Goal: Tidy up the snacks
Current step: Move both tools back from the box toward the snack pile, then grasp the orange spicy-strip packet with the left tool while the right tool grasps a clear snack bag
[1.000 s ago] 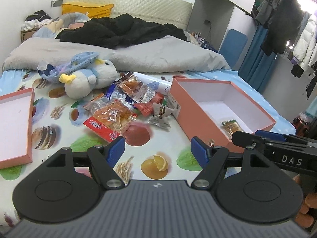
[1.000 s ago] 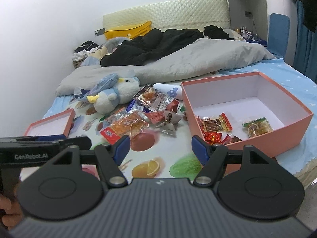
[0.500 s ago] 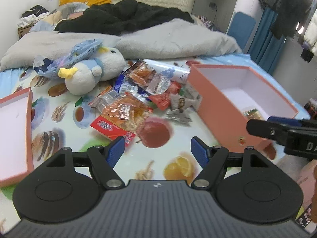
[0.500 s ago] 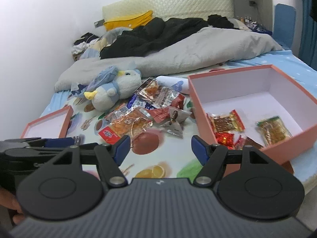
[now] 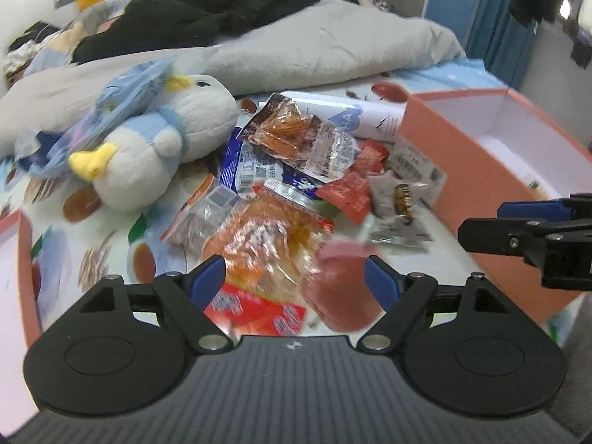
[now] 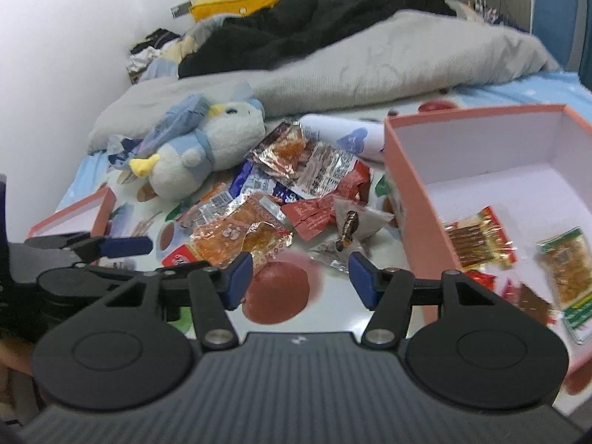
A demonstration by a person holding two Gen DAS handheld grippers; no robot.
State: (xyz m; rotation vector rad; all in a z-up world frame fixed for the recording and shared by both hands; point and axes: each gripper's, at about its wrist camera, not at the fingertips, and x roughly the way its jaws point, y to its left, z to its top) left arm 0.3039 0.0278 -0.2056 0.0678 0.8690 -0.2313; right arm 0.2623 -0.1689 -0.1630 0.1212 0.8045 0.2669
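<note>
Both tools are up over the bed, and the left gripper [image 5: 294, 277] has its blue-tipped fingers spread wide with nothing between them, hovering just above a clear crinkly packet of orange snack sticks [image 5: 270, 236] that lies on a flat red wrapper [image 5: 259, 312]. The right gripper [image 6: 301, 277] is parted just as wide and just as empty, hanging over the fruit-printed bedsheet [image 6: 277, 292] near a grey translucent packet with a dark sweet inside [image 6: 347, 233].

The heap of snacks sits in the middle of the sheet: a silvery packet of orange strips [image 5: 296, 137] on top, a blue and white printed bag [image 5: 251, 170] under it, a crumpled red foil pouch [image 5: 351, 192] to the right, all touching or overlapping. Just left of the pile lies a white and pale blue plush bird with a yellow beak [image 5: 162, 144], tipped on its side. A white tube with a blue heart mark [image 5: 355, 118] rests behind the heap, its far end against the box.

On the right stands the open salmon-pink cardboard box with white lining [image 6: 407, 192], and inside it, in the right wrist view, lie a gold and red packet of brown sticks [image 6: 477, 240], a green-edged packet of orange snack [image 6: 566, 270] and some small red wrappers [image 6: 481, 281]. The matching pink lid [image 6: 70, 218] lies open side up at the far left of the sheet
</note>
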